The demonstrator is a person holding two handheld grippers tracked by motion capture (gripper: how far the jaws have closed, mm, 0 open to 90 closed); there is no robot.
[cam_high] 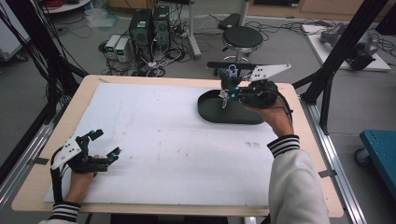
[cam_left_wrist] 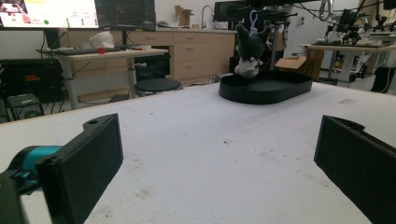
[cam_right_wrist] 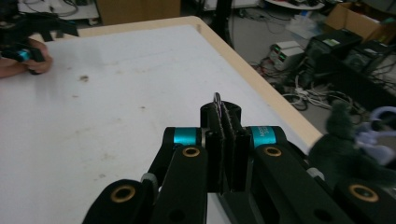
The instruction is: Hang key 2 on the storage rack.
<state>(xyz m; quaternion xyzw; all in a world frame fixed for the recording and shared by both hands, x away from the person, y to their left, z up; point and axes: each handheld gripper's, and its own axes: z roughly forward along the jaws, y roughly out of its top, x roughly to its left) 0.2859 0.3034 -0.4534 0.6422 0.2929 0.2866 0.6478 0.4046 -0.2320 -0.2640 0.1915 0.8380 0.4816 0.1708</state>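
The right gripper (cam_high: 227, 91) was clamped on the ring of a dark plush toy (cam_left_wrist: 248, 52), which hung over the black tray (cam_high: 211, 110). The left gripper (cam_high: 106, 145) rested on the white table (cam_high: 163, 154) with its jaws wide apart, holding nothing.

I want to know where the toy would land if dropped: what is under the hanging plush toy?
Under the plush toy, which hangs from the shut right gripper, lies the black oval tray on the white table mat. The tray's floor is hidden by its wall.

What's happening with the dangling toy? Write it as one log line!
right tool: shut on plush toy's ring | plush toy: hanging above black tray | left tool: open, holding nothing, by white mat
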